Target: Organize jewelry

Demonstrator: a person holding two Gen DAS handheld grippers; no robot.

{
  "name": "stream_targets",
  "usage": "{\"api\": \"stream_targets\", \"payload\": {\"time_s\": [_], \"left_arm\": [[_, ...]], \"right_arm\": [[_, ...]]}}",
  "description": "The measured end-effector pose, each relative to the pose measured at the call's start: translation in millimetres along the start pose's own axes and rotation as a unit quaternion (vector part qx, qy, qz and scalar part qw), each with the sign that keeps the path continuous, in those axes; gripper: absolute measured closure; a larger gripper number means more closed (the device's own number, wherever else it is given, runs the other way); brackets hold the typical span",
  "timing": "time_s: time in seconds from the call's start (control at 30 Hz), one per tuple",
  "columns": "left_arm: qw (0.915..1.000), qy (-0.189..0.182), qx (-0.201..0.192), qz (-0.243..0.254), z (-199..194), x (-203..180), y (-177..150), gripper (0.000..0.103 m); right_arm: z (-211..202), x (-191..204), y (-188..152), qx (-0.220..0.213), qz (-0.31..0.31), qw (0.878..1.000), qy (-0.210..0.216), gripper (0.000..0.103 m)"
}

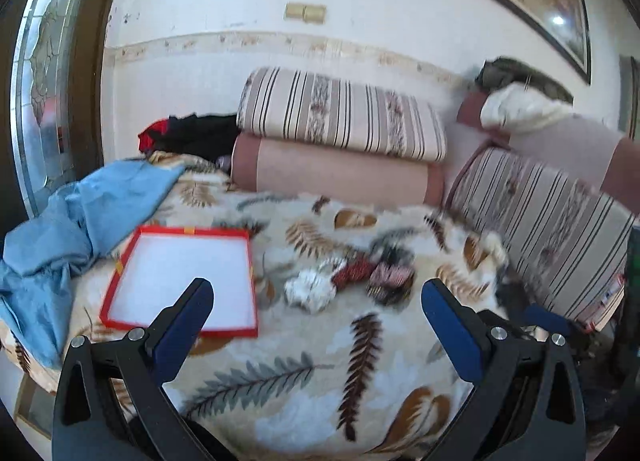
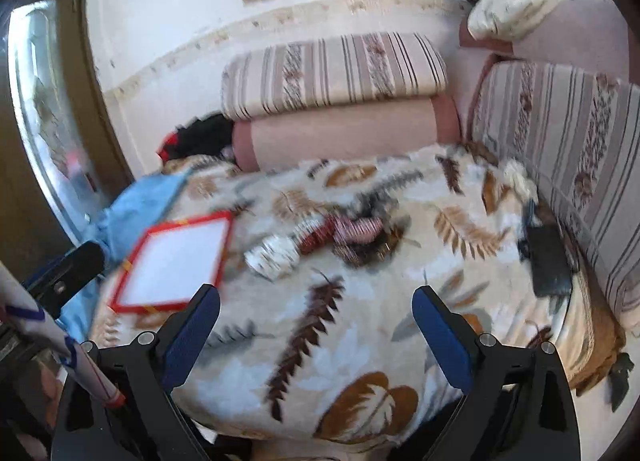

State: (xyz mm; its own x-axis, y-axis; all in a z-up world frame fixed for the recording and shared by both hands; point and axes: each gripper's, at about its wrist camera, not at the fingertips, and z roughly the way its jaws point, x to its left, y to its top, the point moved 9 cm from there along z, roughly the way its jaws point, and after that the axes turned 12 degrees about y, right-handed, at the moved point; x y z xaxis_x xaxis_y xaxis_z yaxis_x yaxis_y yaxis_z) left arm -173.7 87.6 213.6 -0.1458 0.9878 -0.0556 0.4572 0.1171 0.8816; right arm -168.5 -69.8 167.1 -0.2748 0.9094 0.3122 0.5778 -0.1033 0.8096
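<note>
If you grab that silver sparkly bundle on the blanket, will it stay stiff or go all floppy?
Probably floppy: the silver bundle looks like a heap of loops, so parts may dangle. It likely won't roll, since it sits slumped on the fluffy blanket. The image is blurred, so whether it would snag the red pieces beside it is unclear.

Jumbled bracelets (image 1: 352,281) beside empty red-rimmed box (image 1: 182,281)

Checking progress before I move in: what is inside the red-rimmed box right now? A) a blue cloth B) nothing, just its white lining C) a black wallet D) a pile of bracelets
B: the red-rimmed box shows only bare white lining; the jewelry pile lies beside it on the blanket.
</note>
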Motion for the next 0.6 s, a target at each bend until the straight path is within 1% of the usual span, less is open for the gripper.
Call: {"api": "stream_targets", "payload": {"time_s": [0.1, 0.17, 0.23, 0.27, 0.3, 0.4, 0.47, 0.53, 0.6], "left_arm": [[0.9998, 0.0, -0.011, -0.014, -8.5, -3.3, 26.3, 0.0], [0.9998, -0.005, -0.012, -0.015, -6.5, -7.6, 29.1, 0.0], [0.9999, -0.002, -0.006, -0.01, 2.4, -12.6, 21.9, 0.0], [1.0, -0.002, -0.003, -0.006, 8.5, -15.7, 16.6, 0.0], [1.0, 0.006, 0.002, -0.002, 19.3, -16.8, 9.0, 0.0], [0.9997, 0.021, 0.008, 0.007, 46.5, -15.7, -12.4, 0.0], [0.9986, 0.042, 0.022, 0.023, 66.4, -15.1, -28.1, 0.0], [0.998, 0.052, 0.031, 0.02, 85.0, -12.9, -40.8, 0.0], [0.9967, 0.064, 0.044, 0.024, 105.6, -12.8, -53.4, 0.0]], "right_arm": [[-24.1, 11.7, 27.7, -0.035, -0.011, 0.999, -0.003, 0.004], [-32.7, 16.2, 39.4, -0.047, -0.018, 0.999, -0.003, 0.004], [-31.1, 14.6, 42.2, -0.052, -0.011, 0.999, -0.001, 0.004], [-25.8, 11.6, 41.1, -0.049, -0.009, 0.999, -0.004, 0.004], [-22.5, 8.0, 39.0, -0.048, -0.007, 0.999, -0.008, 0.004], [3.5, -11.6, 26.0, -0.033, 0.014, 0.999, -0.01, 0.004], [26.8, -33.3, 10.0, -0.022, 0.04, 0.999, -0.023, 0.004], [46.7, -52.3, -5.0, -0.004, 0.058, 0.998, -0.023, 0.004], [66.9, -70.1, -18.7, 0.017, 0.07, 0.997, -0.037, 0.006]]}}
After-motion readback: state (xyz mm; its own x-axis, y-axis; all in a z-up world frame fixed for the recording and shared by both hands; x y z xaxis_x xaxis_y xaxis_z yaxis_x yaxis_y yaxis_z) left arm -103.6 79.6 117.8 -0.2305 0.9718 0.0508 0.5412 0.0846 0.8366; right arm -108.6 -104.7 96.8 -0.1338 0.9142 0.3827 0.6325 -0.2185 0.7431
